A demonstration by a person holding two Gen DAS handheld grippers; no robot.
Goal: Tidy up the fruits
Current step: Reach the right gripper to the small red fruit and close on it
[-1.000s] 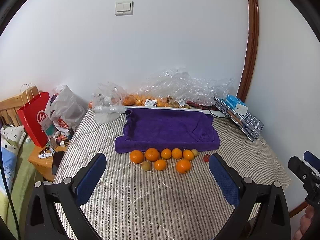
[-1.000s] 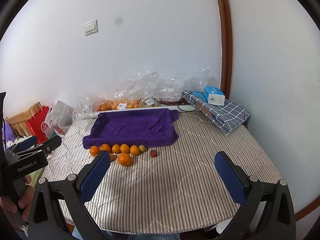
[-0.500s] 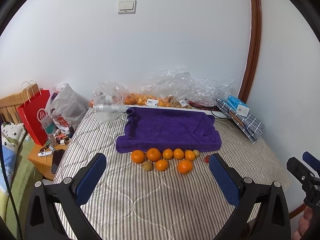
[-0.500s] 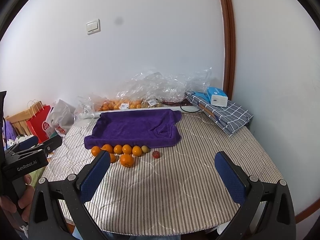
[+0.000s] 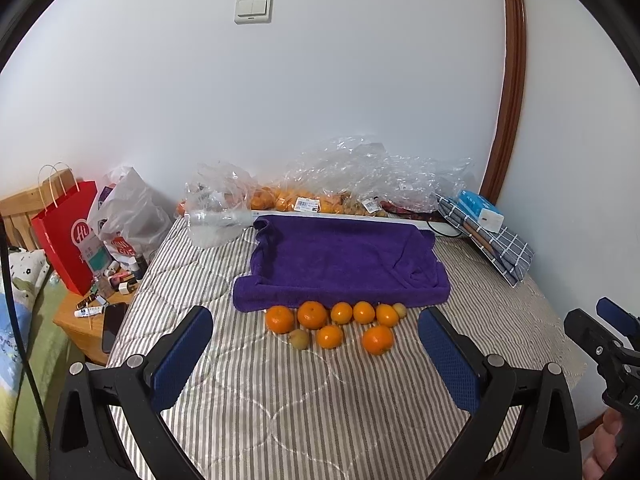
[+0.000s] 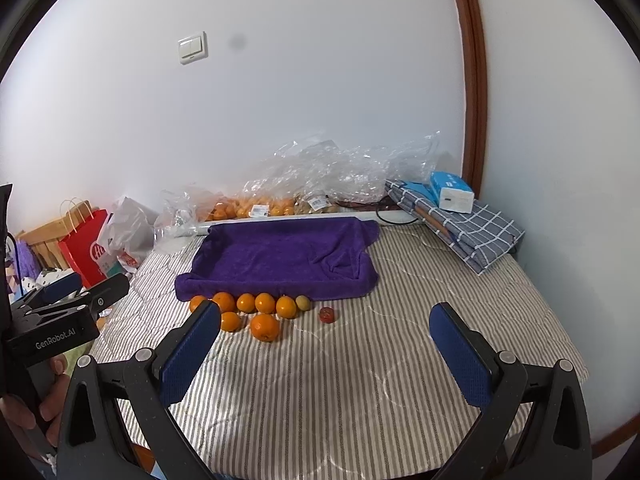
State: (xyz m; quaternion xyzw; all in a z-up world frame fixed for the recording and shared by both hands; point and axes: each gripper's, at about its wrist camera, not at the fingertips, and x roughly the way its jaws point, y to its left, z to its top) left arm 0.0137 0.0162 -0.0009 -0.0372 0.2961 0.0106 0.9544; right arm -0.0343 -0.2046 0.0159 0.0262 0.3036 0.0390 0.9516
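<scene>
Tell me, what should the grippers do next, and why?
Probably bring the right hand-held gripper forward toward the nearest orange. Both hand-held grippers are open and empty, with the left hand-held gripper also back, and all loose fruit lies before the purple towel.

Red paper bag (image 5: 66, 236) stands beside checked cloth-less nightstand (image 5: 86, 318).

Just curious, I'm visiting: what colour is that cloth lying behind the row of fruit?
Deep purple. The cloth shows best in the left wrist view.
</scene>
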